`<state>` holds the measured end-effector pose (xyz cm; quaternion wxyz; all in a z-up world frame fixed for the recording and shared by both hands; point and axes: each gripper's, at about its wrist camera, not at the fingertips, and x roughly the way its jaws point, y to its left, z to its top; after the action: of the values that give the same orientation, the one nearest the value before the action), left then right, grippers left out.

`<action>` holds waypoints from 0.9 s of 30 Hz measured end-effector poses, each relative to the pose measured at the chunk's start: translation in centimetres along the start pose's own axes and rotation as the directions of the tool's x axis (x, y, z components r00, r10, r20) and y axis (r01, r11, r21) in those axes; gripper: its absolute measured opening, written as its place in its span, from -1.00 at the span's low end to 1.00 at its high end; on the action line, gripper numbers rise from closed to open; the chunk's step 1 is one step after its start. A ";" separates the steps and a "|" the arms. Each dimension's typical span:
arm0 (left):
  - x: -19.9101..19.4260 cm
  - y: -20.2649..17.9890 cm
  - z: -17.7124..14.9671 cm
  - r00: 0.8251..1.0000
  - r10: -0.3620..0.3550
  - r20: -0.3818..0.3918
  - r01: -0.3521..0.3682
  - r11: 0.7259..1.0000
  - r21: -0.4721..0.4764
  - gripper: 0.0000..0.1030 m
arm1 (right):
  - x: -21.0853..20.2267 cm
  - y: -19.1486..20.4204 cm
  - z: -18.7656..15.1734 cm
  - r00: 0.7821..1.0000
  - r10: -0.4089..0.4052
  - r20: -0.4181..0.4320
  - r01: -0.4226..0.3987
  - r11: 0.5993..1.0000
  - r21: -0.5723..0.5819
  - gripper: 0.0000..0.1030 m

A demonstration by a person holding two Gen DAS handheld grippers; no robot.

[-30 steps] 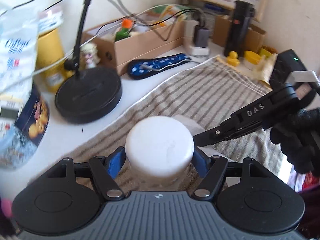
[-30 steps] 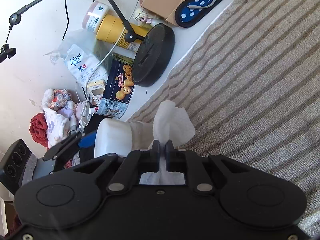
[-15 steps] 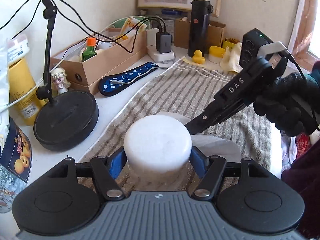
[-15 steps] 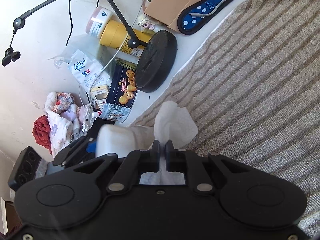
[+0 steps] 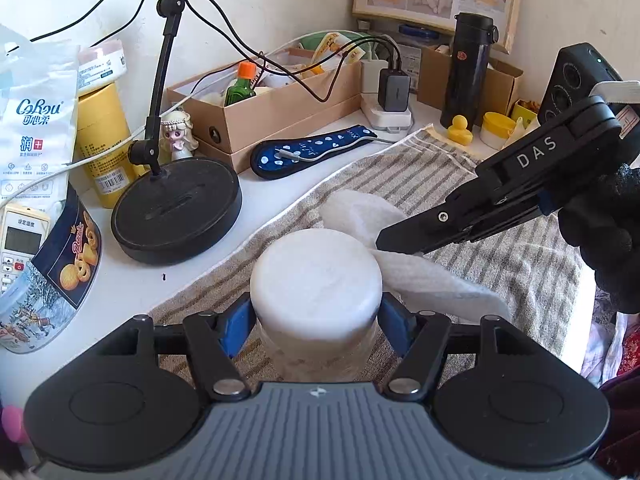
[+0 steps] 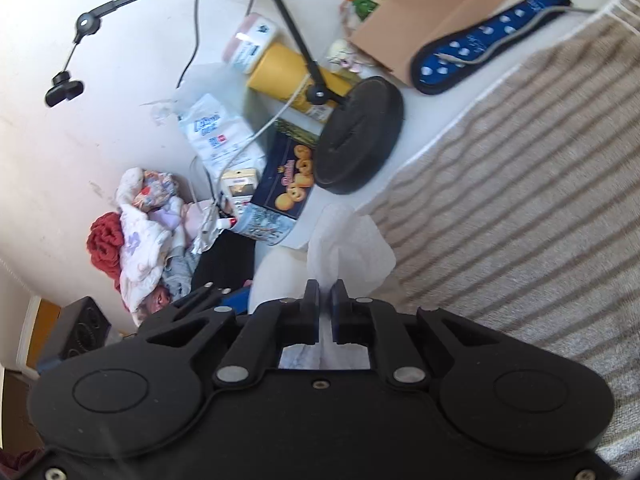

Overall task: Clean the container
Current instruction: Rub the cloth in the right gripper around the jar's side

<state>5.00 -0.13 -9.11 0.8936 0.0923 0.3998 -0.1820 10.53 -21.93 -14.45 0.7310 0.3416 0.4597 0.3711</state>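
Left claw [image 5: 316, 320] clamped on container [image 5: 316, 276], blue pads pressed to both sides just below white lid; bottom centre of left-wrist view. Clear body below lid, held over striped towel [image 5: 404, 176] on worktop [image 5: 120, 292].

Right claw [image 6: 326, 292] closed on white tissue [image 6: 352, 248], pinched between fingertips, sheet fanning out ahead of tips. In left-wrist view right claw [image 5: 384, 242] enters from right of frame, gripped by black-gloved hand [image 5: 608, 240], tip touching or just beside lid's right edge; tissue [image 5: 424, 276] bunched behind and right of lid, draping onto towel. In right-wrist view container [image 6: 276, 276] sits just left of tissue, bottom centre, partly hidden by claw body; contact of tissue w/ lid can't tell there.

Surroundings, left-wrist view: black round stand base [image 5: 176, 208] centre left, near towel edge. Cookie tin [image 5: 52, 276] far left, remote [image 5: 20, 244] beside it. Yellow canister [image 5: 104, 140] behind base. Blue dotted case [image 5: 312, 150] upper centre, in front of cardboard box [image 5: 280, 108]. Black flask [image 5: 468, 68] and yellow duck [image 5: 459, 128] upper right.
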 end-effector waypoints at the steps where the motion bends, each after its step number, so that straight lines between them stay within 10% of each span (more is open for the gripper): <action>1: 0.0 0.1 0.0 1.000 -0.002 0.001 0.002 1.000 -0.008 0.28 | 0.1 0.0 0.0 1.000 0.008 0.000 -0.008 1.000 0.007 -0.90; 27: 0.4 -0.4 0.2 1.000 0.014 0.021 -0.013 0.999 -0.047 0.28 | 2.6 -2.2 0.2 0.989 -0.147 -0.006 0.147 0.988 0.054 -0.90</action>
<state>5.17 -0.64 -9.28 0.9010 0.0720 0.3936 -0.1675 11.98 -20.84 -17.32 0.7463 0.3259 0.4944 0.3039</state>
